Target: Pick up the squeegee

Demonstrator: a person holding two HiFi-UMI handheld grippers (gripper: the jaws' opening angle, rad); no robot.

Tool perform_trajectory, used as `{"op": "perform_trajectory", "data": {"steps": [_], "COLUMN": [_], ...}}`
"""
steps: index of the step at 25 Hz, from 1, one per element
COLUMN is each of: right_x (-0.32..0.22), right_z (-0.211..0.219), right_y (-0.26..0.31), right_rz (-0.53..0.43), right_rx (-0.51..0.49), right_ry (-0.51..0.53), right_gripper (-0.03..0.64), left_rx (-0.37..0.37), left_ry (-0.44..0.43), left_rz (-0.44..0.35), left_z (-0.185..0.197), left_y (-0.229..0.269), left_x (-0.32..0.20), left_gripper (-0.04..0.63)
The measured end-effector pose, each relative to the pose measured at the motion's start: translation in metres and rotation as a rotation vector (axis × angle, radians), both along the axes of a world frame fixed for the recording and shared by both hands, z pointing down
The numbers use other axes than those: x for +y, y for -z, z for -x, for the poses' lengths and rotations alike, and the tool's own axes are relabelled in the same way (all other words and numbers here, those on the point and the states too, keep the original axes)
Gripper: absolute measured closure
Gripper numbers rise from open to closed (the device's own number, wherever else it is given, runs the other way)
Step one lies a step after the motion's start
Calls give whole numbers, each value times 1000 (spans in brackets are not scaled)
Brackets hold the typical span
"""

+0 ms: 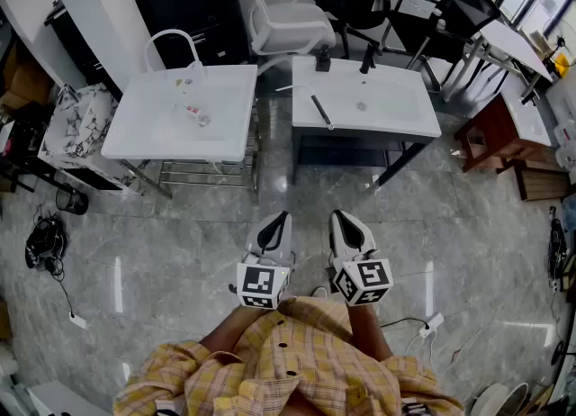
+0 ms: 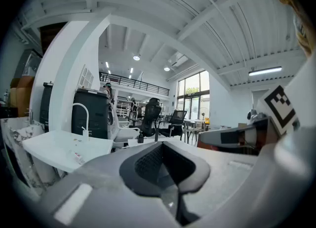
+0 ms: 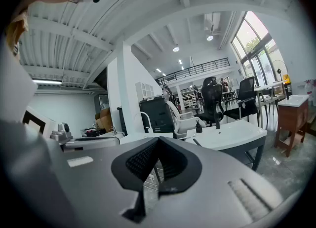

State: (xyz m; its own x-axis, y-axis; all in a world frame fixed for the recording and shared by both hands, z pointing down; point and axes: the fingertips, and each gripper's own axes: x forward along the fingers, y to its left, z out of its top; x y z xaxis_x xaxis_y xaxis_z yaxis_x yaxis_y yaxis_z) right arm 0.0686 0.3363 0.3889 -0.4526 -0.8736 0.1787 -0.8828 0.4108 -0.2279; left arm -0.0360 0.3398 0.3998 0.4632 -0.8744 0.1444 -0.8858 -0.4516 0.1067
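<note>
On the right basin (image 1: pixel 396 108), what is probably the squeegee (image 1: pixel 321 110) is laid. Left gripper (image 1: pixel 278 220) and right gripper (image 1: pixel 341 219) are held clenched and empty, well away.

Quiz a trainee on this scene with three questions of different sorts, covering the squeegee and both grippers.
1. Multiple choice: the squeegee lies on A) the left basin, B) the right basin, C) the floor.
2. True or false: the right gripper grips the squeegee.
3. Short answer: how do the jaws of the left gripper stand, and what is between them?

Key:
1. B.
2. False. It is shut and empty, held near the person's body, well short of the basin.
3. Together, with nothing between them.
</note>
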Motion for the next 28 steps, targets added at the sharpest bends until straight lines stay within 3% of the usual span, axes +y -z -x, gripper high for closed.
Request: {"op": "perform_trajectory", "data": {"steps": [14, 20, 28], "right_x": [2, -4, -41], "right_z": [47, 54, 55], "right_y": [5, 7, -11], "right_rz": [-20, -46, -11], "right_rx": [9, 34, 24], "right_ry": [-52, -61, -38], "right_gripper": [617, 617, 617], "left_rx": [29, 21, 10], "left_ry": [-72, -62, -50], "left_rz": [-34, -22, -20], "left_z": [41, 52, 54], "left_y": [7, -2, -10], "left_x": [-3, -7, -42], "left_gripper": [595, 595, 595]}}
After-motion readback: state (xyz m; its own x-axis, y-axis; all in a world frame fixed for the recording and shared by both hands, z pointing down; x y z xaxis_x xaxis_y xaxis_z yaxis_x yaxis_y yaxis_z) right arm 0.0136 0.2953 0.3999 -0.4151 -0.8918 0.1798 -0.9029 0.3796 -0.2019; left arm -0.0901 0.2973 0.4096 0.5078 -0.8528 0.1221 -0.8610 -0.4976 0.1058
